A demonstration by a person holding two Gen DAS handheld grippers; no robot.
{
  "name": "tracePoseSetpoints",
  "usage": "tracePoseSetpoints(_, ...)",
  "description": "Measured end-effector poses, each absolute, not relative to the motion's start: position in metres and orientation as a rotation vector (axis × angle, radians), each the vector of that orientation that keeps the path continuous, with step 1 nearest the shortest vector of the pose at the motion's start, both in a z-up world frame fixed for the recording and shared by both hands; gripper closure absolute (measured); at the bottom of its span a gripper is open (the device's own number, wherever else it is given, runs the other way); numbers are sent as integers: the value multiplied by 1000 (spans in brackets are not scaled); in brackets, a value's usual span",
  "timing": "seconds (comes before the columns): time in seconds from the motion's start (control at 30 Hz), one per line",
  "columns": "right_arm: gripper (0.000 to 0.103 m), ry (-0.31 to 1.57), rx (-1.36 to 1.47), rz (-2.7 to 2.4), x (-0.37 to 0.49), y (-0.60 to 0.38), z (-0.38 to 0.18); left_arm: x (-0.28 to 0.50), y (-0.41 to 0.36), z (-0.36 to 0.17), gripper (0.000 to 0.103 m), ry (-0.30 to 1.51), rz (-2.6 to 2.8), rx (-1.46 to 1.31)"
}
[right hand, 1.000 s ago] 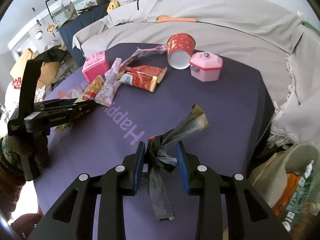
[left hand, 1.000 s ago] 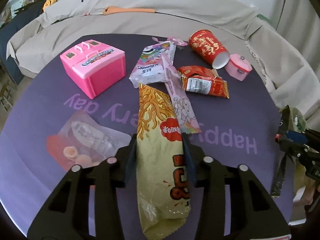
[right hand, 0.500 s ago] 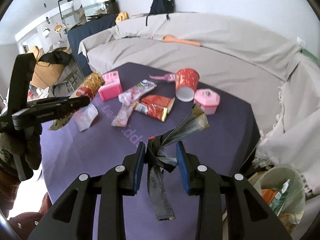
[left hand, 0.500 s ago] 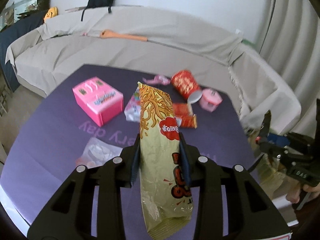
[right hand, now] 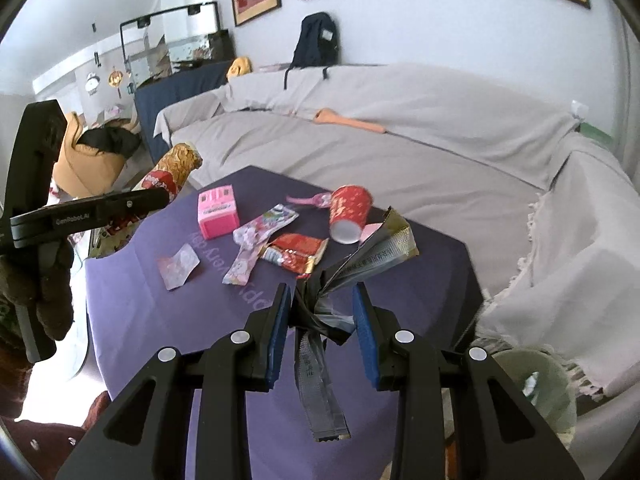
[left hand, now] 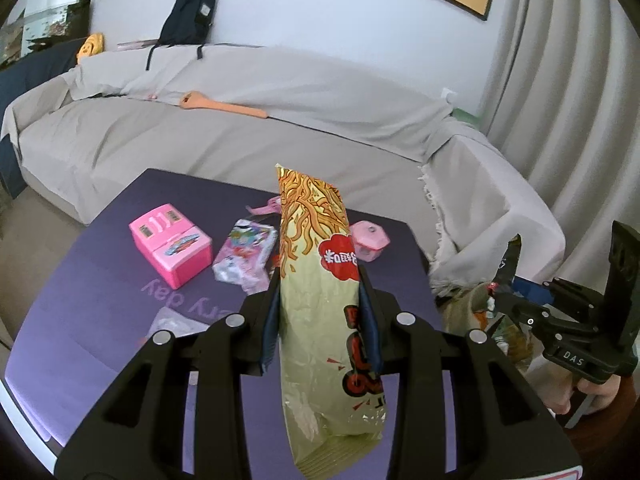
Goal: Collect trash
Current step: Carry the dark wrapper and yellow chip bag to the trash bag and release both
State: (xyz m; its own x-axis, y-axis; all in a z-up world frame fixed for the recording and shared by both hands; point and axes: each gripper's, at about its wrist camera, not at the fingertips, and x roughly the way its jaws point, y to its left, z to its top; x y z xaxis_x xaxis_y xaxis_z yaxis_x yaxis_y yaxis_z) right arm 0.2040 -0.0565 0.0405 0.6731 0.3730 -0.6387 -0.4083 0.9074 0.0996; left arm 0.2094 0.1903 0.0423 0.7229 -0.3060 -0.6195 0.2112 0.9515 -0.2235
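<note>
We hold the left tool (left hand: 319, 312) above the purple counter (left hand: 100, 300), its two blue pads pinching a tall yellow noodle snack bag (left hand: 324, 320) that stands upright between them, its printed top rising well past the fingertips and its bottom hanging back toward the camera. Beyond that tool and lower down on the counter lie a pink toy box (left hand: 172, 250) to the left, a pink-and-white wrapper (left hand: 246, 256) nearer the middle, and a small pink lidded pot (left hand: 370, 238) just right of the bag. Off to the right, past the counter's edge, the right tool (left hand: 504, 280) shows from the side.

From the right wrist view, we see the right tool (right hand: 322, 312) pressed on a crumpled dark foil wrapper (right hand: 320, 312); one gold-edged end fans out ahead and to the right, the other silvery strip dangles back below the fingers. Ahead of this tool on the counter (right hand: 420, 280) rest a red snack packet (right hand: 296, 252), a long pink wrapper (right hand: 260, 240), a red paper cup (right hand: 348, 214) lying on its side, the pink toy box (right hand: 218, 210) and a small flat wrapper (right hand: 178, 266) further left. At the far left the left tool (right hand: 160, 196) carries the noodle bag (right hand: 172, 172) clear of the counter. Below and right of the right tool, a pale green bin (right hand: 532, 384) sits beside the counter, against the grey-covered sofa (right hand: 400, 152).
</note>
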Motion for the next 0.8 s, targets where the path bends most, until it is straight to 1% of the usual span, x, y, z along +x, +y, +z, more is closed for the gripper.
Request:
tracePoseSetpoints(0.33, 72, 657, 1, 354, 189, -119, 49, 213, 116, 59, 71, 686, -391, -83)
tracePoseSetpoints(0.6, 72, 604, 58, 265, 168, -173, 53, 216, 52, 47, 71, 700, -538, -93)
tracePoseSetpoints(0.8, 72, 599, 88, 191, 158, -220, 44, 218, 3, 41, 71, 705, -622, -82)
